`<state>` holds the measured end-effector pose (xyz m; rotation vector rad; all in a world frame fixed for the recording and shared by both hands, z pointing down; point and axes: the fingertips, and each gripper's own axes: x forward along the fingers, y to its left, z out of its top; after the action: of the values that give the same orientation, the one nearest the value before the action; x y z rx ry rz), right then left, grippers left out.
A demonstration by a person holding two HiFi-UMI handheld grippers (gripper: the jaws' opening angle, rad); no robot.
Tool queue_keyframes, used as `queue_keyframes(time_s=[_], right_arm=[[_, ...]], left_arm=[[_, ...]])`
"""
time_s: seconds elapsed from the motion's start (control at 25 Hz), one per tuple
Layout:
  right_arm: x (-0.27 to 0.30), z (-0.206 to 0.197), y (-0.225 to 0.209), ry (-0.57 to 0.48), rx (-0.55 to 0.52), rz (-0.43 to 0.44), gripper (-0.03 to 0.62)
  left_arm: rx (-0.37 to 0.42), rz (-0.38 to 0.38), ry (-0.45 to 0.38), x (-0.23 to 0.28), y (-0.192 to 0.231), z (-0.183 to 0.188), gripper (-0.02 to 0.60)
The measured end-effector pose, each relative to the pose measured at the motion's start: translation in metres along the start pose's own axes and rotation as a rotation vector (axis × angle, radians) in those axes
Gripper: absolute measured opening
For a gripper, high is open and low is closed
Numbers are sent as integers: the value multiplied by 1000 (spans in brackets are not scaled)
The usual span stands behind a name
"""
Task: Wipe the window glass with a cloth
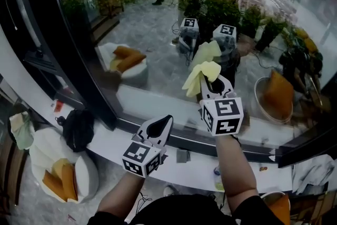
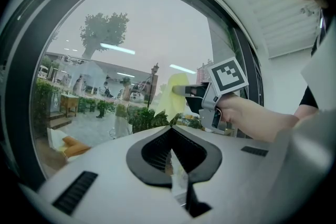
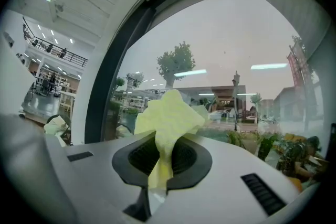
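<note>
The window glass (image 1: 158,23) fills the upper head view inside a black frame. My right gripper (image 1: 210,81) is raised toward the pane and shut on a yellow cloth (image 1: 201,74), which bunches out past the jaws. The cloth's reflection shows just above it, and I cannot tell whether the cloth touches the glass. In the right gripper view the cloth (image 3: 168,113) stands up from the closed right gripper (image 3: 164,136) before the glass (image 3: 226,44). My left gripper (image 1: 166,121) is lower and to the left, over the sill, shut with nothing in it. The left gripper view shows this shut gripper (image 2: 172,132) and the cloth (image 2: 170,94).
A thick black window post (image 1: 58,34) runs down the left. A white sill (image 1: 174,163) lies below the pane. A black bag (image 1: 79,129) sits at the sill's left end. A round seat with orange cushions (image 1: 63,176) is at the lower left.
</note>
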<state>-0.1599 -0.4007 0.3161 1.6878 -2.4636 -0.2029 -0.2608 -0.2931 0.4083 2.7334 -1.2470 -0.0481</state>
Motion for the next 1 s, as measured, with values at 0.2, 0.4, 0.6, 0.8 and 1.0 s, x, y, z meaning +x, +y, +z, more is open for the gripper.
queue_keyframes(time_s=[0.2,0.4,0.6,0.8,1.0], right_arm=[[-6,7,3,-15,-11,5,43],[-14,21,1,-31,-21,4,43],[-23,33,-10,-54,-21,-5,43],[-32,48,-25,-73,-29,-21,43],[-38,64,-37,-96,-34,-33,43]], left_arm=[[25,-17,1,-1,-4,-2,8],[24,-22,4,-2,-8,4,8],[55,-54,-9,6,-25,13,8],[86,-95,-19,22,-47,26,8],[104,-135,-24,35,-66,44,8]])
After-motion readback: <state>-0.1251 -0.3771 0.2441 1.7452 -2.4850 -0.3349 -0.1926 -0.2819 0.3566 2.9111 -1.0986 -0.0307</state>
